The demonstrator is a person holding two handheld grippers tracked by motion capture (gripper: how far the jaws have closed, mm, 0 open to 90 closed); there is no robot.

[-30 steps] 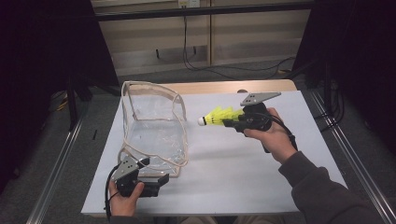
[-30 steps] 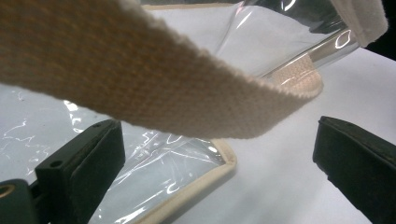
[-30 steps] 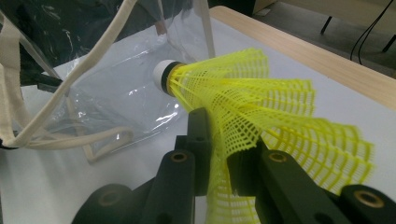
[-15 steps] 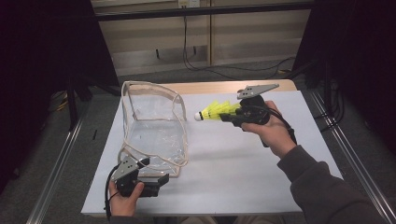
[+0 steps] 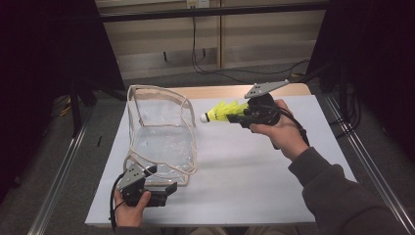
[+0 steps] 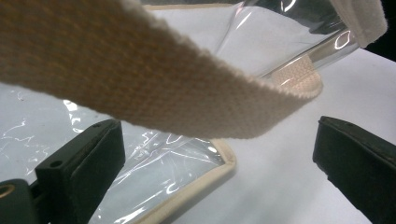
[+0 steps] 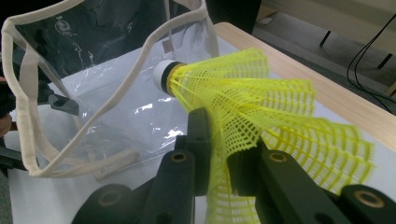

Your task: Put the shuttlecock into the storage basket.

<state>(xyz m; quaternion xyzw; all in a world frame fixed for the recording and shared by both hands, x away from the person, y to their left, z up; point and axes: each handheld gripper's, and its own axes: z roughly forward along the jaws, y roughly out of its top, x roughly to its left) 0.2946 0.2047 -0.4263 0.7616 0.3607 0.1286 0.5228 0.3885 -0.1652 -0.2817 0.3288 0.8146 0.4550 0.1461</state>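
Note:
A clear plastic bag (image 5: 161,132) with beige webbing trim stands open-topped on the left of the white table sheet (image 5: 254,166). My right gripper (image 5: 236,118) is in the air to the bag's right, shut on the skirt of a yellow shuttlecock (image 5: 220,113) whose white cork points at the bag's rim. In the right gripper view the shuttlecock (image 7: 243,102) is pinched between the jaws of the right gripper (image 7: 222,154), with the bag (image 7: 93,93) beyond. My left gripper (image 5: 169,188) rests at the bag's front corner. In the left gripper view it (image 6: 219,168) is open, with the bag's strap (image 6: 140,84) looping above the jaws.
The wooden table edge (image 5: 220,91) shows behind the sheet. Metal rails (image 5: 362,161) run along both sides of the table. Cables (image 5: 205,63) trail on the floor at the back. The sheet's right half is bare under the person's forearm (image 5: 337,186).
My right gripper has carried the shuttlecock slightly left and up, closer to the bag's rim. The left gripper and the bag have stayed put.

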